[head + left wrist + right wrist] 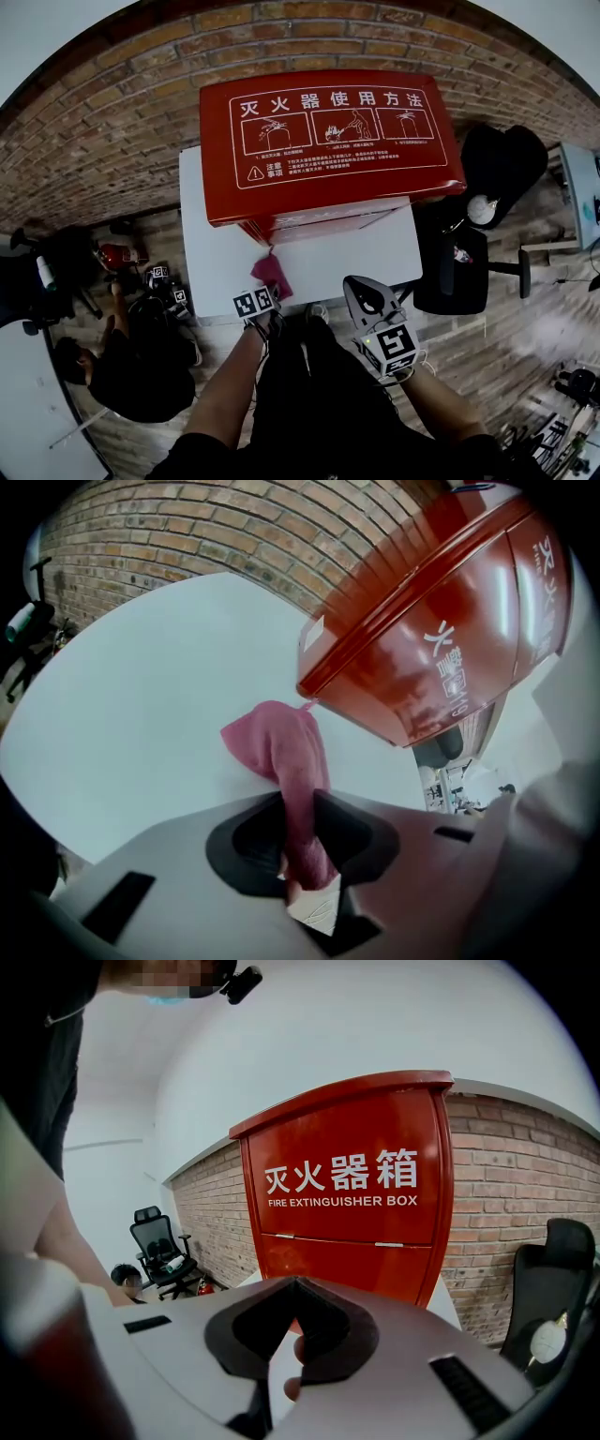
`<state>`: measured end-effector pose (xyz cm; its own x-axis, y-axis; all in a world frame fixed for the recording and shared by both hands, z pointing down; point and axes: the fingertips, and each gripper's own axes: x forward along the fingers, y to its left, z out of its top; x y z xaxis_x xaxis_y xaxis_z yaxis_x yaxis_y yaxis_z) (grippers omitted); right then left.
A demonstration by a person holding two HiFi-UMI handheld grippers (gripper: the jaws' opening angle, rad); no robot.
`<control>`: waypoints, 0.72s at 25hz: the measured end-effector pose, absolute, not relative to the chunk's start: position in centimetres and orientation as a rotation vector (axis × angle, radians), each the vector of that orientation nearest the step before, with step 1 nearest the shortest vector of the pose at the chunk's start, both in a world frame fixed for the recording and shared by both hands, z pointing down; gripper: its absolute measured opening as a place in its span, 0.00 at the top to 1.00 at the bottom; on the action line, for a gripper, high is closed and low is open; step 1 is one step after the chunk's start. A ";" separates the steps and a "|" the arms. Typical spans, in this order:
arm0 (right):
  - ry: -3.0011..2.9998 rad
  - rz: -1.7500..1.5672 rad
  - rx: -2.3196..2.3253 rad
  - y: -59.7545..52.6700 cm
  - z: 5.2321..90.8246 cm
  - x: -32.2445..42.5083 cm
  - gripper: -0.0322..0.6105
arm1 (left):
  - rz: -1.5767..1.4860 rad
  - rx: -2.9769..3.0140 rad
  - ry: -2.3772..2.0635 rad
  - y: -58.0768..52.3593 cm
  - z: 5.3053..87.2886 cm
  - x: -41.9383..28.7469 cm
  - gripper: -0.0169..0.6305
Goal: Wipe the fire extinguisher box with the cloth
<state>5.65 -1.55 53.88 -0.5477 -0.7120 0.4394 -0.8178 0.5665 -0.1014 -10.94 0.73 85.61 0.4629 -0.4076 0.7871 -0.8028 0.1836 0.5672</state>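
pink cloth gripped at the foot of the red fire extinguisher box

head view: a red fire extinguisher box (pixel 328 141) stands on a white desk (pixel 309 258) in front of a brick wall (pixel 112 122). the left tongs (pixel 265 292) reach in over the desk's near edge, clamped on a pink cloth (pixel 272 274) that sits just below the box's front. the right tongs (pixel 364 292) hover beside them at the desk edge, apart from the box.

left gripper view: the cloth is pinched between the jaws. its loose end is bunched on the desk, right at the box's lower corner.

right gripper view: the jaws are pressed together with nothing in them. the box front, lettered "fire extinguisher box", stands upright ahead.
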 end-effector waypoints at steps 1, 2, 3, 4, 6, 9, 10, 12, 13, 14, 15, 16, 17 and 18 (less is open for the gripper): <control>-2.453 0.428 1.247 -1.5 54.0 5.7 0.92 | 0.375 1.443 -1.134 0.7 85.4 -10.9 0.81; -2.454 0.433 1.245 -1.4 54.1 5.8 0.92 | 0.359 1.452 -1.126 0.7 85.1 -10.8 0.81; -2.457 0.438 1.242 -1.3 54.1 5.8 0.92 | 0.340 1.466 -1.116 0.6 84.7 -10.7 0.81; -2.460 0.444 1.240 -1.3 54.2 5.8 0.92 | 0.318 1.484 -1.105 0.5 84.2 -10.5 0.82; -2.464 0.462 1.234 -1.1 54.3 5.9 0.92 | 0.272 1.529 -1.075 0.3 82.8 -10.1 0.82; -2.490 0.483 1.235 -1.2 54.2 5.7 0.92 | 0.210 1.594 -1.035 0.1 80.2 -9.7 0.82; -2.501 0.492 1.233 -1.2 54.1 5.5 0.92 | 0.191 1.613 -1.026 0.0 79.3 -9.7 0.82; -2.520 0.514 1.223 -1.3 53.9 5.1 0.92 | 0.157 1.653 -1.013 -0.1 77.3 -9.6 0.82; -2.528 0.524 1.215 -1.3 53.8 4.9 0.92 | 0.144 1.674 -1.009 -0.1 76.3 -9.6 0.82; -2.536 0.533 1.207 -1.4 53.8 4.6 0.92 | 0.132 1.693 -1.005 -0.2 75.3 -9.6 0.82; -2.543 0.541 1.198 -1.4 53.7 4.3 0.92 | 0.120 1.710 -1.001 -0.2 74.4 -9.6 0.82; -2.551 0.547 1.188 -1.4 53.6 4.1 0.92 | 0.108 1.726 -0.996 -0.1 73.4 -9.7 0.82; -2.559 0.550 1.177 -1.4 53.6 3.8 0.92 | 0.095 1.743 -0.991 -0.1 72.4 -9.7 0.82; -2.566 0.551 1.167 -1.4 53.5 3.5 0.92 | 0.083 1.761 -0.986 -0.1 71.5 -9.7 0.83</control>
